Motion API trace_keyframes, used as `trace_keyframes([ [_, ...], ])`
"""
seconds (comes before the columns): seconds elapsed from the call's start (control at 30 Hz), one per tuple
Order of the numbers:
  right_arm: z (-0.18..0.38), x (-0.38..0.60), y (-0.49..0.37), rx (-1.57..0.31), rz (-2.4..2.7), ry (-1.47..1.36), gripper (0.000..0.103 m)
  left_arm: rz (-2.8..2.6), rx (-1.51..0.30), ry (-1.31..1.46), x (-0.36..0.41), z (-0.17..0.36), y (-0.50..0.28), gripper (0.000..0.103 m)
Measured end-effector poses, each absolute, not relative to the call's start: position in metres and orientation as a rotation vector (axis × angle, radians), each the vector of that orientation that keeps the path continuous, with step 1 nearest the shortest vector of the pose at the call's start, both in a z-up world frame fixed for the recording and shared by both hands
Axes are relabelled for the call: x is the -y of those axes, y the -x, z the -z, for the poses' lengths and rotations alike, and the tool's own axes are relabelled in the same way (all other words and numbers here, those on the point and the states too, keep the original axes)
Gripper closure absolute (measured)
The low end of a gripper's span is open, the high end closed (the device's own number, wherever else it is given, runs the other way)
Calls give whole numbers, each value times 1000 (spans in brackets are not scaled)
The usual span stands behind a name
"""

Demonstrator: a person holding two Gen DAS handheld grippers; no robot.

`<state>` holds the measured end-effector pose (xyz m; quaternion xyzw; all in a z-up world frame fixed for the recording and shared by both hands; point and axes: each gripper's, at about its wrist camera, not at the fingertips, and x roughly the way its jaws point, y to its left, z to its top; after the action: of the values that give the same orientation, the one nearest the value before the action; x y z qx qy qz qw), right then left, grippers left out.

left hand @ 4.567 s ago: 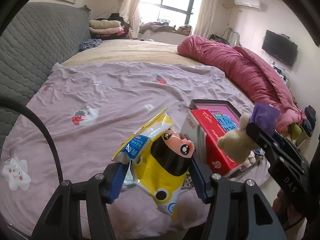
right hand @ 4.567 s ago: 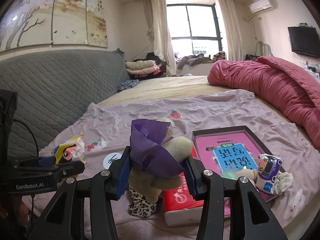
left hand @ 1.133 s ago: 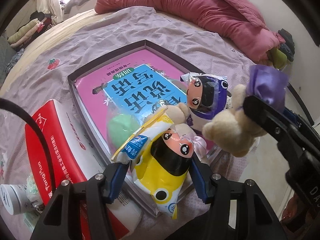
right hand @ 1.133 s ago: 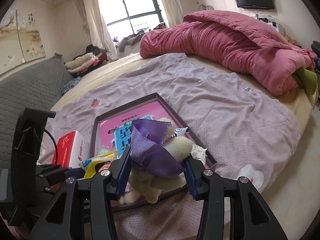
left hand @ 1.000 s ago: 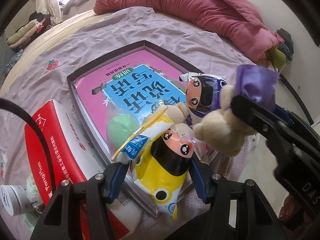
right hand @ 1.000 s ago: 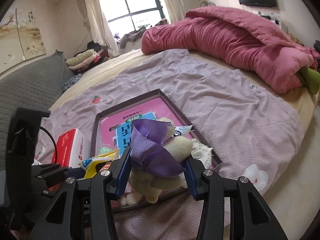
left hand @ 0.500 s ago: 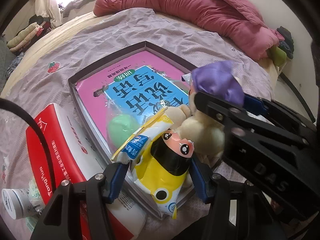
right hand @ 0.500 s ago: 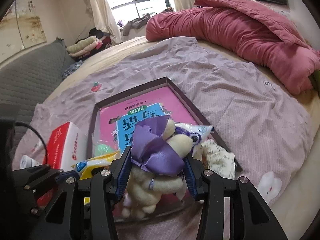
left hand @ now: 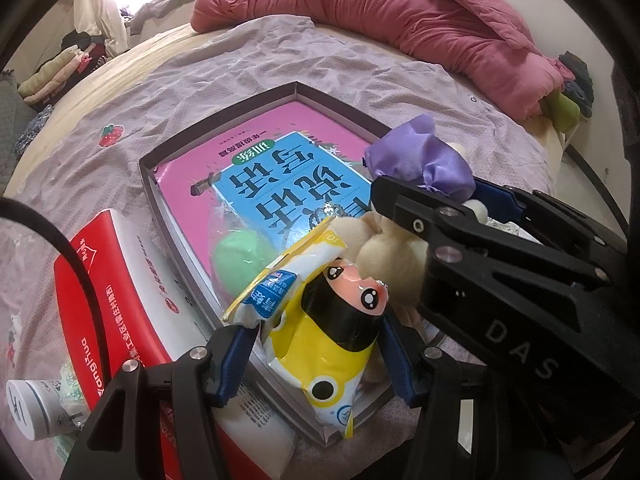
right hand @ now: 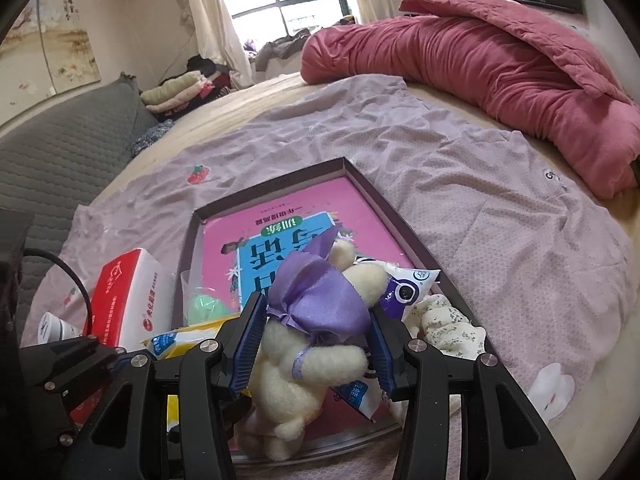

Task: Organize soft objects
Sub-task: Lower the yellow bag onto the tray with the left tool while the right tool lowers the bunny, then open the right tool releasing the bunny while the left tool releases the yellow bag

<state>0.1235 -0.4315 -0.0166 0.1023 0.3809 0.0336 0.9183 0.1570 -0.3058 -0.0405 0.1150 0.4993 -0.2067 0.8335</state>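
My left gripper point(left hand: 316, 354) is shut on a yellow cartoon snack packet point(left hand: 328, 320) and holds it over the near corner of a dark box tray point(left hand: 224, 108). My right gripper point(right hand: 314, 340) is shut on a cream plush bunny with a purple bow point(right hand: 316, 304), low over the same tray point(right hand: 272, 178); the bunny also shows in the left wrist view point(left hand: 404, 244). The tray holds a pink and blue book point(left hand: 280, 176), a green ball point(left hand: 238, 254), a purple cartoon packet point(right hand: 404, 288) and a floral cloth toy point(right hand: 444, 316).
A red and white tissue box point(left hand: 116, 304) lies just left of the tray, with a white tube point(left hand: 28, 408) beside it. A rolled pink duvet point(left hand: 420, 24) lies along the far right of the bed. Folded clothes point(right hand: 176, 92) sit at the far end.
My right gripper has brought the bunny left and down, from beside the tray to over its near end, close beside the yellow packet. My left gripper has stayed almost still.
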Motion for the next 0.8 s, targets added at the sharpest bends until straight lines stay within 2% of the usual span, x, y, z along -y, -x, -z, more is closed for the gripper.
trace_keyframes([
  [0.23,7,427,-114,-734,-74,-186,33,433,-1062,-244,305,41,-158,44],
  [0.57,-9,438,-92,-647,-37,-188,29,425,-1069,-246,306,41,-159,44],
  [0.8,0,451,-84,-701,5,-213,29,405,-1078,-246,306,41,-163,44],
])
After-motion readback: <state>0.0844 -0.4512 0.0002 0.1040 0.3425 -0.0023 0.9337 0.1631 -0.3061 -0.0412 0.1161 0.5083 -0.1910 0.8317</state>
